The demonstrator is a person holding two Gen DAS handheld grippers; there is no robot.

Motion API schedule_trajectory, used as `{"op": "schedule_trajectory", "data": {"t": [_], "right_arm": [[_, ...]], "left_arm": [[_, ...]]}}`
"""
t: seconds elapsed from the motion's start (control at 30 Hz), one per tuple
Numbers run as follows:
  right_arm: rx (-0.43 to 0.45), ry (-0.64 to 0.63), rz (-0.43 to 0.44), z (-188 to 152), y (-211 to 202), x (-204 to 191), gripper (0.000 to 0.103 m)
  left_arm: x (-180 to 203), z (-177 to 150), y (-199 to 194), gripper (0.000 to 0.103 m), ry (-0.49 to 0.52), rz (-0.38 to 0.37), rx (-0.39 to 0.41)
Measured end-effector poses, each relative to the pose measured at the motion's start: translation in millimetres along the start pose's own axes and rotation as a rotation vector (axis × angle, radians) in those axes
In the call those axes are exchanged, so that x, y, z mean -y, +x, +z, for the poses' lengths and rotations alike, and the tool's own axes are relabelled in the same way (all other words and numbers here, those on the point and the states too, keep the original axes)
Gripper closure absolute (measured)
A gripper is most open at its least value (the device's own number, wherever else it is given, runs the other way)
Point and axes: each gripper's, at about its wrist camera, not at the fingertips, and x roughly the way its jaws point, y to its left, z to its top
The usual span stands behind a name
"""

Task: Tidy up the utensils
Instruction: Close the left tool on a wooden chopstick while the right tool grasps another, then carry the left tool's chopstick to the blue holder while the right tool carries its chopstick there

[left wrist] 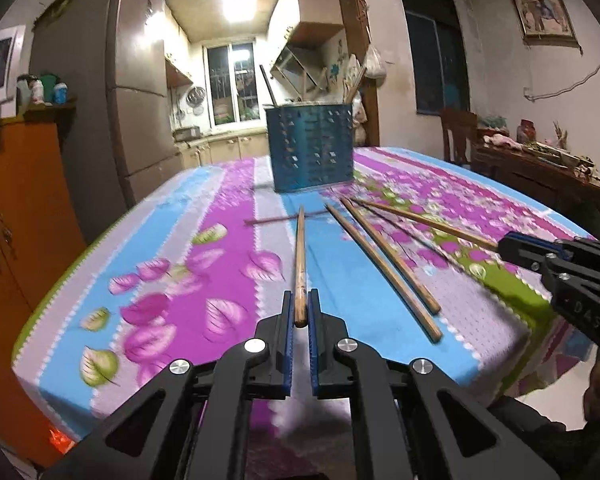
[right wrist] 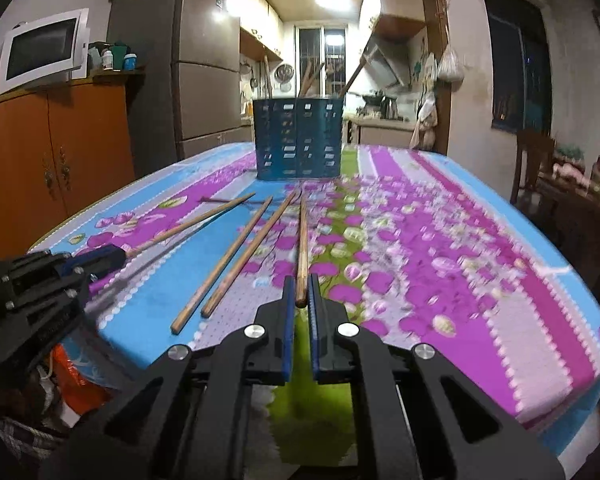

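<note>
My left gripper (left wrist: 301,312) is shut on the near end of a wooden chopstick (left wrist: 300,256) that points toward the blue perforated utensil holder (left wrist: 311,148). My right gripper (right wrist: 301,292) is shut on the end of another wooden chopstick (right wrist: 302,236); it shows at the right of the left wrist view (left wrist: 512,248). The left gripper shows at the left of the right wrist view (right wrist: 114,256). Two loose chopsticks (left wrist: 380,264) lie side by side on the flowered tablecloth between the grippers, also in the right wrist view (right wrist: 236,256). The holder (right wrist: 299,140) holds several upright utensils.
A thin stick (left wrist: 276,219) lies crosswise in front of the holder. The table's front edge (left wrist: 260,396) is just under the grippers. An orange cabinet (right wrist: 56,148) with a microwave stands left, a fridge (right wrist: 204,60) behind it. A chair and cluttered side table (left wrist: 540,160) stand right.
</note>
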Motion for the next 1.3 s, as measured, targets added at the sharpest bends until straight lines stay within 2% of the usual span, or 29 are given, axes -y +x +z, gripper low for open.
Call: {"op": "schedule_trajectory", "data": {"t": [0.2, 0.4, 0.63, 0.93, 1.3], "right_arm": [[0.084, -0.052, -0.027, 24.4, -17.7, 8.7, 0.098], [0.167, -0.102, -0.019, 55.5, -31.6, 15.8, 0.098], [0.228, -0.125, 0.008, 87.9, -37.3, 20.5, 0.098], [0.252, -0.125, 0.036, 125.9, -27.7, 34.5, 0.098], [0.241, -0.12, 0.102, 172.4, -2.5, 44.0, 0.098]], "left_arm": [[-12.0, 25.4, -17.3, 0.095, -0.008, 0.017, 0.069], [-25.0, 55.8, -37.2, 0.095, -0.037, -0.005, 0.133], [-38.8, 90.5, -46.9, 0.095, -0.065, -0.036, 0.166], [-57.6, 137.5, -39.8, 0.095, -0.094, -0.095, 0.166], [-74.5, 185.5, -3.9, 0.095, -0.094, -0.168, 0.11]]}}
